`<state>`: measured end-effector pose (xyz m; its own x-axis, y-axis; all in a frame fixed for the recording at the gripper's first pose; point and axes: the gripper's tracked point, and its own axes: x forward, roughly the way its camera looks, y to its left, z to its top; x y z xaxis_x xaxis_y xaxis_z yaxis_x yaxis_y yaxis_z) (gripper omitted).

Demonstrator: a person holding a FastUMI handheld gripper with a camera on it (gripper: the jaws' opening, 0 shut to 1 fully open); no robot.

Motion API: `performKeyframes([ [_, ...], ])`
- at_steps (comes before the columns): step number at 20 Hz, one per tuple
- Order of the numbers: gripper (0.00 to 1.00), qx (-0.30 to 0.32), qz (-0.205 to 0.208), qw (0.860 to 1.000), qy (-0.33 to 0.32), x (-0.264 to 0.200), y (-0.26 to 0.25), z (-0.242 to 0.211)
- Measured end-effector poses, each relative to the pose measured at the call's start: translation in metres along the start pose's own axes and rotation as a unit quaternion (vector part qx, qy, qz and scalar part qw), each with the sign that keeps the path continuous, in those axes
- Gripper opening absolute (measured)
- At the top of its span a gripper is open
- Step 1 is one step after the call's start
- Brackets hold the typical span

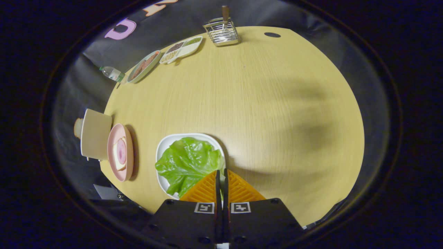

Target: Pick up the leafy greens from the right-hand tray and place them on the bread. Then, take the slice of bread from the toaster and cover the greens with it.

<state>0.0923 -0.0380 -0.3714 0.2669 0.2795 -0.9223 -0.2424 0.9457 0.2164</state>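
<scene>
The leafy greens [187, 162], one large crinkled lettuce leaf, lie on a white tray [162, 145] just ahead of my fingers. My gripper [222, 172] is shut, its tips pinching the leaf's near right edge over the tray. Left of the tray is a pink plate [128, 162] carrying a slice of bread [118, 165] topped with a round pink slice of ham. Beyond that plate stands a cream toaster [95, 135] with a slice of bread [78, 128] sticking out of its far side.
Along the round wooden table's [263, 103] far side sit a green oval plate of food [143, 66], a divided white dish [181, 49], a wire rack [221, 31] and a water bottle [111, 73]. A broad shadow falls right of the tray.
</scene>
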Motion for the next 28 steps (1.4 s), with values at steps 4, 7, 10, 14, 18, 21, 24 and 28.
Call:
performKeyframes([
  [4, 0.04, 0.021, 0.015, 1.0, -0.018, -0.019, 0.013, 0.004],
  [7, 0.04, 0.038, 0.039, 0.998, -0.028, -0.038, 0.033, 0.005],
  [10, 0.04, 0.035, 0.066, 0.997, -0.037, -0.061, 0.061, 0.006],
  [14, 0.04, 0.013, 0.105, 0.993, -0.051, -0.09, 0.114, 0.01],
  [18, 0.04, 0.0, 0.16, 0.986, -0.049, -0.108, 0.184, 0.006],
  [21, 0.03, -0.012, 0.215, 0.976, -0.03, -0.11, 0.246, -0.005],
  [24, 0.03, -0.02, 0.246, 0.969, -0.008, -0.097, 0.297, -0.01],
  [28, 0.03, -0.036, 0.269, 0.962, 0.015, -0.074, 0.348, -0.017],
])
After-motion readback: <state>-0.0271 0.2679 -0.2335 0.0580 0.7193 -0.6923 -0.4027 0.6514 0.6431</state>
